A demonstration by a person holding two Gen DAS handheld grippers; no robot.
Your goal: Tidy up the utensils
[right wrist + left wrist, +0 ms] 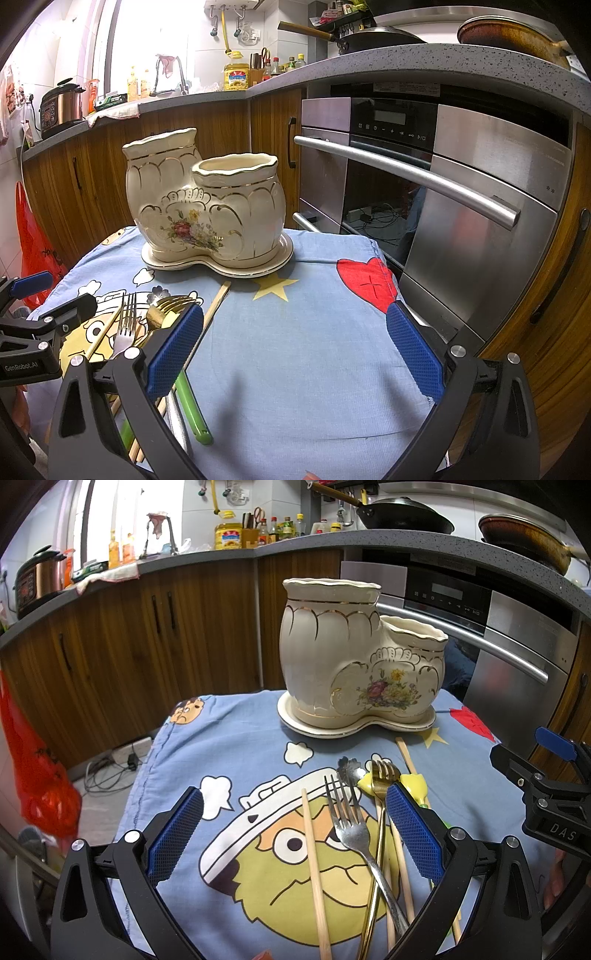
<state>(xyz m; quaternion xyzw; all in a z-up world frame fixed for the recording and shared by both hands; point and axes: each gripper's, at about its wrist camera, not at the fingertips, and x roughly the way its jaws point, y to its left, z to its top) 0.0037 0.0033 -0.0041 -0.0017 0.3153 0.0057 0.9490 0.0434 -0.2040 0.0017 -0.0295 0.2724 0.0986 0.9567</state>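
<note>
A cream ceramic two-pot utensil holder (354, 664) with a flower print stands on its saucer at the far side of a blue cartoon cloth (221, 746); it also shows in the right wrist view (207, 206). A silver fork (351, 830), a gold fork (382, 779), wooden chopsticks (314, 871) and a yellow-tipped piece lie on the cloth. My left gripper (295, 834) is open just above this pile. My right gripper (295, 354) is open and empty over bare cloth, to the right of the utensils (125, 328).
A steel oven (461, 192) with a long handle stands close on the right. Wooden cabinets (129, 646) and a cluttered counter are behind. A red bag (33, 768) hangs at the left. A green-handled tool (190, 406) lies near the right gripper's left finger.
</note>
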